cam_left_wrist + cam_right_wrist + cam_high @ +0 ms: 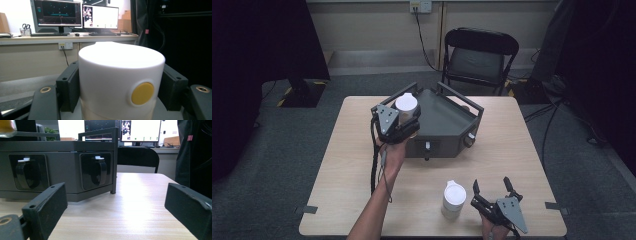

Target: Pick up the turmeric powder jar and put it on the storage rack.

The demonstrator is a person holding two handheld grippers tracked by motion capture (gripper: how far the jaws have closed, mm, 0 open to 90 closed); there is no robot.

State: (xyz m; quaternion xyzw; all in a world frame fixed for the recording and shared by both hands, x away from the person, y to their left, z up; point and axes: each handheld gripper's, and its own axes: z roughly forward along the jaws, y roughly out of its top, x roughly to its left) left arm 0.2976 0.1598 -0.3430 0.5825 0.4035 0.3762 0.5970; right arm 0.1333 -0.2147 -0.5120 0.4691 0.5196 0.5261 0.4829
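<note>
High view: left gripper (404, 124) is holding a white jar (407, 107) over the grey tray (452, 122); 2nd jar (453, 199) is sitting by the right gripper (492, 192).

Left gripper view: jaws are clamping the jar's sides; grip is low, so it could tip.

Right gripper view: jaws are standing wide, w/ nothing between.

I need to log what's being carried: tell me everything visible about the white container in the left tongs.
The white container is a smooth, plastic-looking cylinder with a flat top and a round yellow button on its side. It is upright, clamped between the left tongs, whose black pads press its sides, and is held above the table by the grey tray's left edge.
</note>
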